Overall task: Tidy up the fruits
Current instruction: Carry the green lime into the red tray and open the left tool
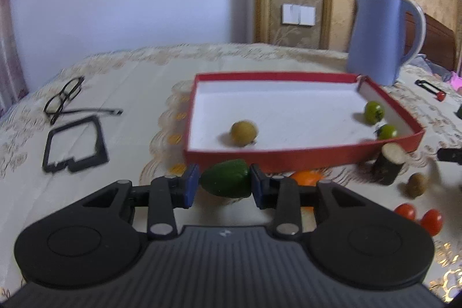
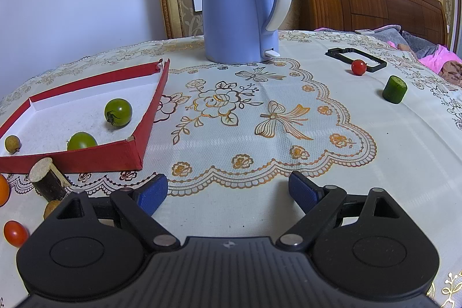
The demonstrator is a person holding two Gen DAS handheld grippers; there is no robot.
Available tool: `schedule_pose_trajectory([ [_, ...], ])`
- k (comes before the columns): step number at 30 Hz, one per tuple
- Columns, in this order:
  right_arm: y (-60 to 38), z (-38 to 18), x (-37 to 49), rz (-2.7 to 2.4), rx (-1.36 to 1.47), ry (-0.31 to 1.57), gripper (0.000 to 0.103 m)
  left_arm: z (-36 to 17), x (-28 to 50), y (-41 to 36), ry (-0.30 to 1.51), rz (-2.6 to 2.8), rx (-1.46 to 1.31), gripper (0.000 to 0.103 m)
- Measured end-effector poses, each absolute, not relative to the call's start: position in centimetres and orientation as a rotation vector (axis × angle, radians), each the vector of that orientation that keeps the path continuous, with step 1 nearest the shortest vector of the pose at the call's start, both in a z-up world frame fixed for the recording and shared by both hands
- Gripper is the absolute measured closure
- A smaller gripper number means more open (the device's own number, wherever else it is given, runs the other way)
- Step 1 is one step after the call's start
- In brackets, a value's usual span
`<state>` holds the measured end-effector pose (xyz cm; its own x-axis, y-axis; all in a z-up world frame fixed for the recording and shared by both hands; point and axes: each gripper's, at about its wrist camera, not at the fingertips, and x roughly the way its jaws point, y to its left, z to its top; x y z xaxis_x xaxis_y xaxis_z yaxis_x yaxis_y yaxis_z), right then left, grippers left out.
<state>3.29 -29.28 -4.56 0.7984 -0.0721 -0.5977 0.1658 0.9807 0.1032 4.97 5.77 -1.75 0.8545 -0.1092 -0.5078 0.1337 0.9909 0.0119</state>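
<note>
My left gripper (image 1: 224, 182) is shut on a dark green fruit (image 1: 225, 181), held just before the near wall of the red tray (image 1: 288, 160). The tray holds a yellow-brown longan (image 1: 243, 132) and two green tomatoes (image 1: 373, 112) (image 1: 387, 132). An orange (image 1: 307, 178) lies behind the right finger. My right gripper (image 2: 228, 192) is open and empty over the tablecloth, right of the tray (image 2: 95, 158), where both green tomatoes (image 2: 117, 111) (image 2: 81, 141) and the longan (image 2: 12, 144) show.
A blue kettle (image 2: 239, 2) stands behind the tray. A sugarcane piece (image 1: 388, 165), a small brown fruit (image 1: 416, 184) and red tomatoes (image 1: 418, 215) lie right of the tray. A red tomato (image 2: 359, 67), a cucumber piece (image 2: 394, 89) and a black frame (image 2: 356, 58) sit far right. Glasses (image 1: 65, 98) lie left.
</note>
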Motion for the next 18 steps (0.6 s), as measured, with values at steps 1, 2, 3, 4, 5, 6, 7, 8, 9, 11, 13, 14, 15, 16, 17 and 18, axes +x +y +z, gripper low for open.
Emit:
schedule_pose_trajectory([
  [1,-29.3,-4.6,3.3,-0.128,0.153,0.634,0.012,-1.5,5.0,5.5,0.523,-0.133,0.046,0.069],
  [2,-29.3,-4.6,3.3,-0.128,0.153,0.634,0.012,-1.3,5.2,5.3,0.518,-0.138,0.044,0.069],
  [3,-29.3,-4.6,3.3,-0.128,0.154,0.634,0.012,-1.1,5.4,5.0,0.517,-0.146,0.043,0.069],
  [4,-29.3,-4.6,3.3,-0.128,0.154,0.634,0.012,-1.0,5.7,4.8,0.519,-0.152,0.041,0.069],
  [5,-29.3,-4.6,3.3,-0.128,0.153,0.634,0.012,-0.9,6.0,4.6,0.522,-0.157,0.039,0.069],
  [6,-29.3,-4.6,3.3,-0.128,0.153,0.634,0.012,-0.8,6.3,4.3,0.519,-0.149,0.044,0.069],
  [7,-29.3,-4.6,3.3,-0.128,0.154,0.634,0.012,-0.7,6.5,4.0,0.513,-0.141,0.056,0.070],
  [8,-29.3,-4.6,3.3,-0.128,0.153,0.634,0.012,-0.5,6.8,3.8,0.510,-0.143,0.063,0.070],
  [9,-29.3,-4.6,3.3,-0.128,0.154,0.634,0.012,-0.4,7.3,3.6,0.515,-0.150,0.058,0.070],
  [11,-29.3,-4.6,3.3,-0.128,0.154,0.634,0.012,-0.1,7.9,3.6,0.521,-0.160,0.041,0.070],
  [13,-29.3,-4.6,3.2,-0.128,0.155,0.633,0.012,0.1,8.6,3.3,0.508,-0.158,0.048,0.070],
  [14,-29.3,-4.6,3.2,-0.127,0.155,0.633,0.012,0.2,8.9,3.1,0.506,-0.155,0.059,0.070],
  [15,-29.3,-4.6,3.3,-0.127,0.155,0.633,0.012,0.2,9.3,2.8,0.508,-0.152,0.064,0.070],
  [16,-29.3,-4.6,3.3,-0.127,0.155,0.634,0.012,0.1,9.8,2.6,0.514,-0.156,0.063,0.070],
  [17,-29.3,-4.6,3.3,-0.127,0.155,0.633,0.012,0.1,10.2,2.5,0.520,-0.160,0.059,0.070],
  [18,-29.3,-4.6,3.3,-0.127,0.155,0.633,0.012,0.0,10.8,2.3,0.527,-0.165,0.055,0.070],
])
